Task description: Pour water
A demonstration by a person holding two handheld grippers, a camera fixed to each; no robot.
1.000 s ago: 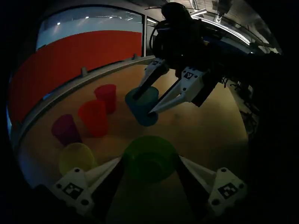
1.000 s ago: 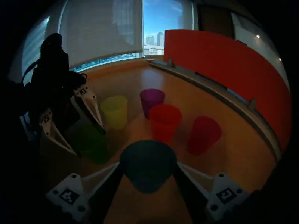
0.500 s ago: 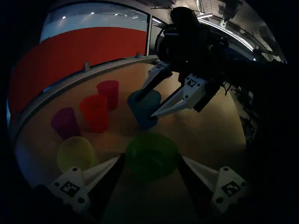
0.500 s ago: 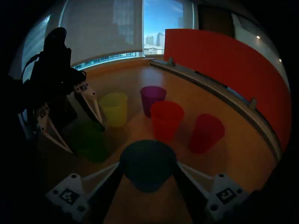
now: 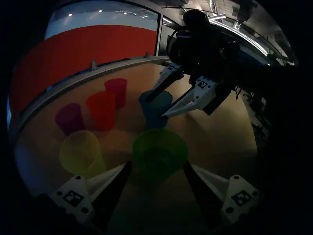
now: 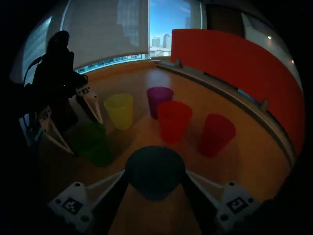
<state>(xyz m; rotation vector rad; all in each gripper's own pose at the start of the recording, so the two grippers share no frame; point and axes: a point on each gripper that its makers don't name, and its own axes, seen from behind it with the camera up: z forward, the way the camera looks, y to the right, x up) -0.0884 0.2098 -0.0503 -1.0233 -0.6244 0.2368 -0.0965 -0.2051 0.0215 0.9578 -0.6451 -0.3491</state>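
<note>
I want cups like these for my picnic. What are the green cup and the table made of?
The green cup looks like tinted, slightly see-through plastic, since light glows through its wall; dim light leaves that unsure. The table looks like smooth wood or laminate: tan, with a soft shine.

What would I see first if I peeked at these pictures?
Bright cups cluster on the wooden table: a yellow cup, purple cup, red cup and dark red cup. Up front, the left gripper holds a green cup, the right gripper a blue cup.
</note>
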